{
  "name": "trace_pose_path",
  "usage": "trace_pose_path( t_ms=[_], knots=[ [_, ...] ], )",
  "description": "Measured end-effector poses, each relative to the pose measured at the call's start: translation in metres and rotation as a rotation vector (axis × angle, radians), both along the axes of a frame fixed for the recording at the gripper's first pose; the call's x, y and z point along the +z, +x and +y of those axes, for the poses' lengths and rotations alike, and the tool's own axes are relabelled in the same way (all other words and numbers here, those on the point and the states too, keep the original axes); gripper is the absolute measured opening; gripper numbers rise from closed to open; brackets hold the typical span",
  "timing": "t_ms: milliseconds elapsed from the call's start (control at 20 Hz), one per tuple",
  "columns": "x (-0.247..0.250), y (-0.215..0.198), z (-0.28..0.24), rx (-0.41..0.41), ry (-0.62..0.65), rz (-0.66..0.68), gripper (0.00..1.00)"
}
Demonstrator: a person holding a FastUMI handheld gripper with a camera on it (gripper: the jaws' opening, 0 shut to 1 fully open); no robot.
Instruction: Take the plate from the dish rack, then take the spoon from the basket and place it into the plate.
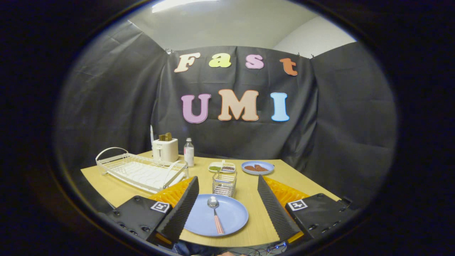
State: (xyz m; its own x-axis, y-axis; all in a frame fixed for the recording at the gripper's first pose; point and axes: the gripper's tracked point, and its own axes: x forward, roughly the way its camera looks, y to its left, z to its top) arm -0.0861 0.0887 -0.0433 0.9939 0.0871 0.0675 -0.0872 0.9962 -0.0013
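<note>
A blue plate lies flat on the wooden table, between my two fingers and nearer the left one. On it rests a spoon with a metal bowl and a red-and-white checked handle. My gripper is open and holds nothing; its ribbed black pads stand wide apart above the table. Just beyond the plate stands the wire basket. The white dish rack sits to the left with no dishes in it.
A white toaster and a small bottle stand behind the rack. A divided white dish and a second blue plate with brown food sit beyond the basket. The table's near edge runs just under the fingers.
</note>
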Motion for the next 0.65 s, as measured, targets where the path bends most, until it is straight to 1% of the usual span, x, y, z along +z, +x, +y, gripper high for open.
trace_pose_path(
  t_ms=[100,300,500,650],
  knots=[
    [0.001,-0.001,-0.005,-0.011,0.018,0.0,1.0],
    [0.004,-0.001,-0.006,0.011,0.084,-0.003,1.0],
    [0.002,0.0,-0.013,-0.009,0.069,-0.002,1.0],
    [0.0,0.002,-0.009,0.0,0.068,0.001,1.0]
  ],
)
